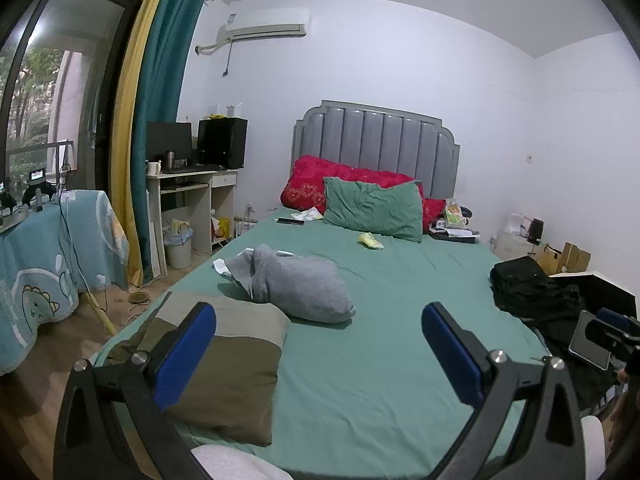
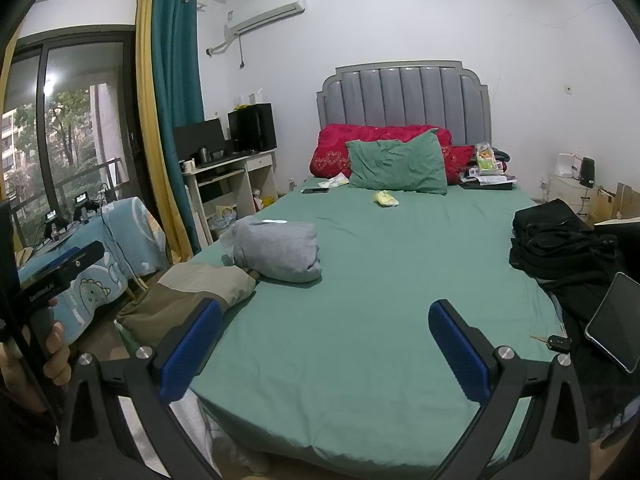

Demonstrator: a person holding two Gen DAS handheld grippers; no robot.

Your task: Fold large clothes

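A folded olive and beige garment [image 1: 228, 364] lies on the near left of the green bed [image 1: 380, 360]; it also shows in the right wrist view [image 2: 188, 292]. A folded grey garment [image 1: 300, 284] lies just beyond it, also in the right wrist view [image 2: 276, 250]. A pile of black clothes [image 1: 536, 292] sits at the bed's right edge, also in the right wrist view [image 2: 560, 240]. My left gripper [image 1: 318, 356] is open and empty above the bed's near end. My right gripper [image 2: 324, 352] is open and empty above the near end of the bed [image 2: 380, 320].
A green pillow [image 2: 396, 164] and red quilt [image 2: 340, 148] lie at the grey headboard. A phone [image 2: 316, 190] and yellow packet [image 2: 386, 199] lie on the sheet. A tablet [image 2: 614, 320] and key [image 2: 556, 343] lie at right. A desk [image 2: 232, 176] and covered table [image 2: 100, 240] stand left.
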